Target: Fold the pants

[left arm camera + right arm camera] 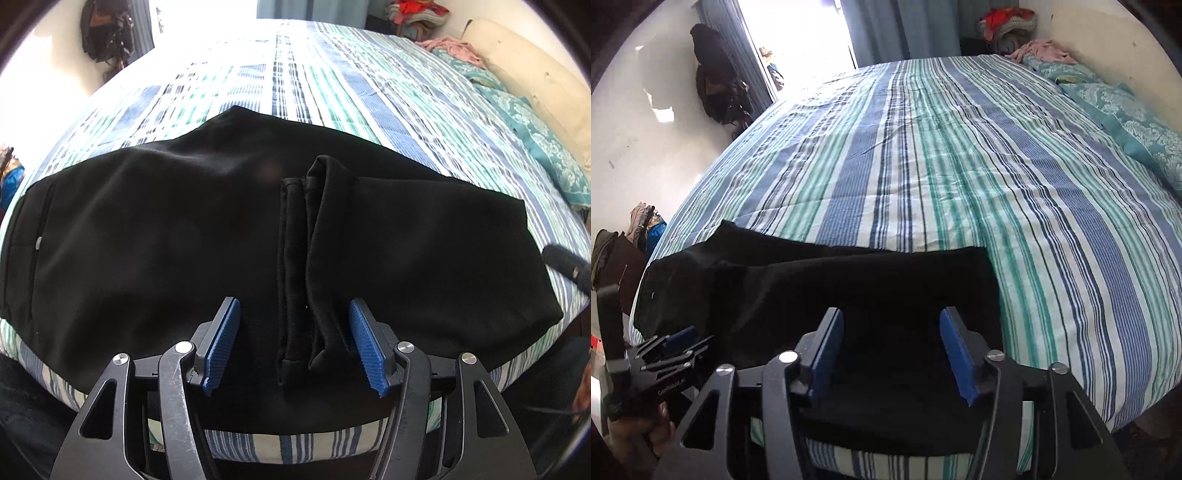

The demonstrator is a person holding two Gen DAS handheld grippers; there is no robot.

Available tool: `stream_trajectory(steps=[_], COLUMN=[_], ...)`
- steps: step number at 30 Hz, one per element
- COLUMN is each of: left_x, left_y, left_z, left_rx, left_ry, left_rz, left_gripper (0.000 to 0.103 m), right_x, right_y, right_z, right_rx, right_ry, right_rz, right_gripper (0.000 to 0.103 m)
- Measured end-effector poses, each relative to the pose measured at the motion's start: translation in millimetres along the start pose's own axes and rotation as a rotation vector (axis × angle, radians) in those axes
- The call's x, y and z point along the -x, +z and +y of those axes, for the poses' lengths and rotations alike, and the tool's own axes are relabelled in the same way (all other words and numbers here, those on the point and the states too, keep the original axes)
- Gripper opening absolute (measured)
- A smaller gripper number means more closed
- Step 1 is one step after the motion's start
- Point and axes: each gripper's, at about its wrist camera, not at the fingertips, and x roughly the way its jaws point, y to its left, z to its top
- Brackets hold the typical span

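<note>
Black pants (147, 229) lie folded across the near edge of the bed, waistband to the left. Their leg hems (306, 258) are doubled back over the middle. My left gripper (293, 302) hovers over those hems. Its blue pads (225, 339) stand apart on either side of the hems and do not press them, so it is open. In the right wrist view the pants (812, 284) end at a folded edge (990, 280). My right gripper (892, 312) is open just above that end. The left gripper (676, 347) shows at lower left, held by a hand (631, 443).
A striped blue, green and white sheet (960, 166) covers the bed. Teal pillows (1137, 129) and a pink cloth (1041, 50) lie along the right wall. A dark bag (716, 85) hangs beside the bright window. Clothes (642, 221) are piled left of the bed.
</note>
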Motion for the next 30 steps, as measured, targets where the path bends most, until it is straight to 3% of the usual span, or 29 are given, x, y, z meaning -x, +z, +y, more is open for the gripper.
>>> stream_trajectory(steps=[2, 3, 4, 5, 8, 14, 18, 21, 25, 30], left_x=[0.7, 1.8, 3.8, 6.6, 16.2, 33.2, 44.7, 57.3, 62.9, 38.7], left_y=[-1.2, -2.2, -3.5, -5.1, -7.6, -5.4, -6.3, -0.9, 21.1, 41.9], left_z=[-0.6, 0.3, 1.8, 4.1, 12.8, 27.7, 34.8, 49.9, 102.6, 213.5], left_rx=[-0.006, -0.005, -0.002, 0.002, 0.021, 0.056, 0.049, 0.073, 0.158, 0.317], left_ry=[0.011, 0.012, 0.009, 0.003, -0.014, -0.011, 0.029, 0.013, 0.052, 0.247], left_rz=[0.0, 0.002, 0.003, -0.001, -0.016, -0.053, -0.09, -0.12, -0.141, -0.056], left_gripper=[0.074, 0.078, 0.08, 0.08, 0.08, 0.084, 0.085, 0.085, 0.086, 0.087], right_x=[-18.9, -39.0, -47.0, -42.7, -43.4, -9.5, 16.0, 17.5, 11.2, 12.6], right_y=[-23.4, -35.9, -46.1, -49.7, -43.3, -42.7, -36.4, -33.0, -30.7, -38.9], right_z=[12.6, 15.2, 18.6, 24.1, 23.1, 4.4, -3.8, -11.2, -14.9, -10.0], right_rx=[0.034, 0.039, 0.063, 0.101, 0.102, -0.012, -0.033, -0.061, -0.083, -0.058], right_ry=[-0.002, -0.007, -0.03, -0.043, -0.035, 0.019, -0.026, -0.044, -0.049, -0.035], right_rz=[0.053, 0.125, 0.124, 0.064, 0.089, -0.065, -0.204, -0.221, -0.195, -0.189], right_gripper=[0.068, 0.069, 0.07, 0.074, 0.078, 0.078, 0.087, 0.087, 0.087, 0.087])
